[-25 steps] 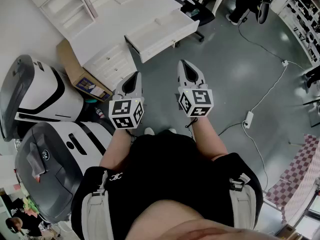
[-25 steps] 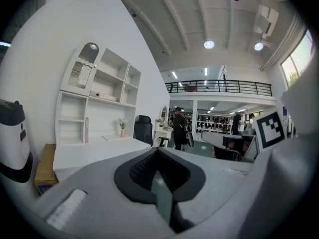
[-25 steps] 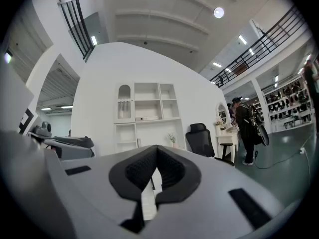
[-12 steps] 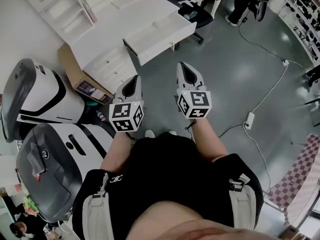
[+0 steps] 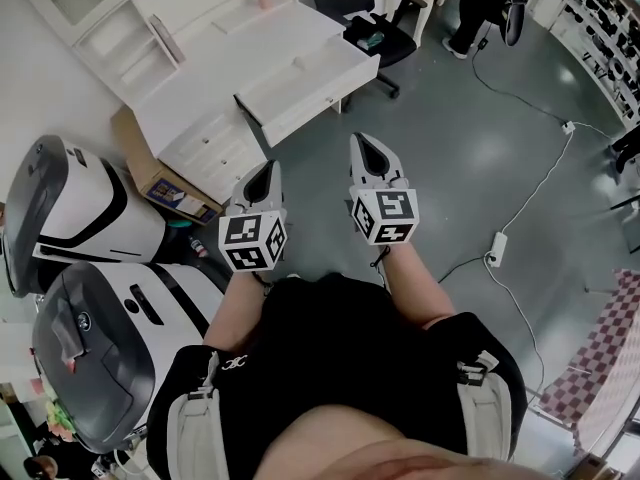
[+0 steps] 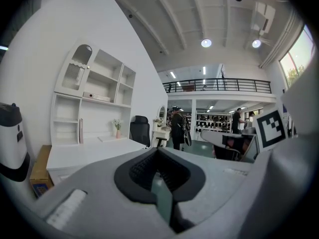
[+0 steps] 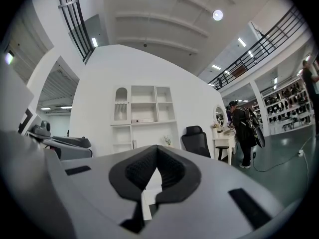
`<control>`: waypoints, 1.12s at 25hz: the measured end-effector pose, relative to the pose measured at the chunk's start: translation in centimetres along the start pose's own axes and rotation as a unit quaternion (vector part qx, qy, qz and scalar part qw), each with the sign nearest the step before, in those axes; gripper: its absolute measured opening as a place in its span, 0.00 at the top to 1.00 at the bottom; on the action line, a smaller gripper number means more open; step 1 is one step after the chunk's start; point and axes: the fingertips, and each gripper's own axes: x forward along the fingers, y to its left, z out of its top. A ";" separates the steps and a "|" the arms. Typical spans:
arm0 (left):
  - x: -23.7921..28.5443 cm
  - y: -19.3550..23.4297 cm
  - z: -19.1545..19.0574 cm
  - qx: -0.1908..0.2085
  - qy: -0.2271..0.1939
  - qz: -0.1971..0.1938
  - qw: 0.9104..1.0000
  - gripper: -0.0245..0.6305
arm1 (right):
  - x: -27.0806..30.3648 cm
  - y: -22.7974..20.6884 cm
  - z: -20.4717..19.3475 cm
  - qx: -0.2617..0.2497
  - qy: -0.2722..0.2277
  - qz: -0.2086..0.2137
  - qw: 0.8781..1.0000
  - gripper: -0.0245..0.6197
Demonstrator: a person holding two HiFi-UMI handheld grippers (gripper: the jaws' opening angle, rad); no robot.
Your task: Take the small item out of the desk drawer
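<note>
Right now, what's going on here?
A person stands a little back from the white desk, with a gripper in each hand. The left gripper and right gripper are both shut and empty, pointing toward the desk. The desk drawer is already pulled open. Neither gripper has reached it, and no small item can be made out.

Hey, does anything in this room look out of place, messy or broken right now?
Mostly tidy. The drawer of the white desk stands pulled out toward the room. A white cable with a power strip trails loose across the grey floor, a possible trip hazard. Nothing looks spilled or broken.
</note>
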 end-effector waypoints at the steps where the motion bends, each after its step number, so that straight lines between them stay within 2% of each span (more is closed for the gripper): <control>1: 0.3 -0.3 -0.2 -0.001 0.002 -0.001 1.000 0.94 | -0.1 -0.5 0.0 0.000 0.000 -0.002 1.000 0.97; 14: 4.9 -1.6 -0.5 -0.003 -0.005 -0.016 1.000 0.94 | 2.0 -4.4 -0.9 0.000 0.001 -0.011 1.000 0.97; 28: 16.8 2.4 0.3 -0.008 -0.004 -0.032 0.999 0.94 | 12.9 -9.1 -2.1 -0.002 0.007 -0.018 1.000 0.97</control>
